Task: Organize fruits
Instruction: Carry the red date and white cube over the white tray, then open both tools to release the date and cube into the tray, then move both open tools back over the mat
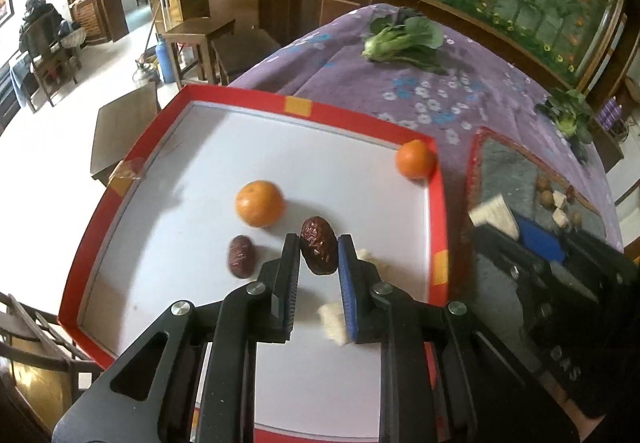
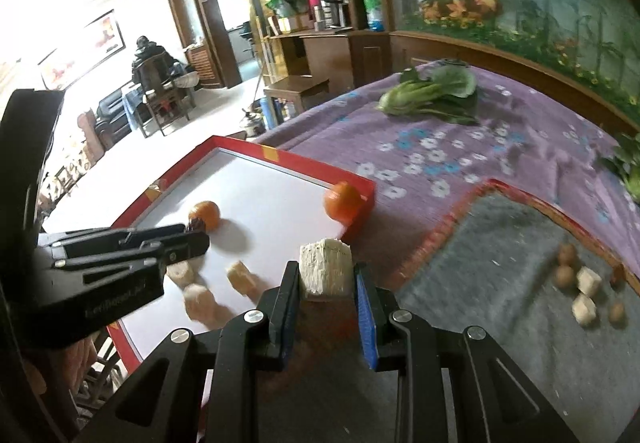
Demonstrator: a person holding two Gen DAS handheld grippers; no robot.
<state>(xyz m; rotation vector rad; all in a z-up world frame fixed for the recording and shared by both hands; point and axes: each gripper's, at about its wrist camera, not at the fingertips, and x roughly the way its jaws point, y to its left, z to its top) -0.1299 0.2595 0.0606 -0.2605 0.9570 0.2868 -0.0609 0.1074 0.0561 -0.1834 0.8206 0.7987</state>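
My left gripper (image 1: 319, 247) is shut on a dark red date (image 1: 319, 250) above the white floor of the red-rimmed tray (image 1: 360, 119). In that tray lie a second date (image 1: 241, 256), one orange (image 1: 260, 203) mid-tray and another orange (image 1: 415, 159) in the far right corner, plus pale sugarcane chunks (image 2: 242, 277). My right gripper (image 2: 326, 279) is shut on a pale sugarcane chunk (image 2: 325, 267), held over the gap between the red tray and the grey-floored tray (image 2: 500, 255). The left gripper also shows in the right wrist view (image 2: 192, 235).
The grey tray holds several small brown round fruits (image 2: 566, 267) and pale chunks (image 2: 588, 281) at its far right. A bok choy (image 1: 404, 39) and another leafy green (image 1: 568, 115) lie on the purple floral cloth (image 1: 440, 99). Chairs and stools stand beyond the table's left edge.
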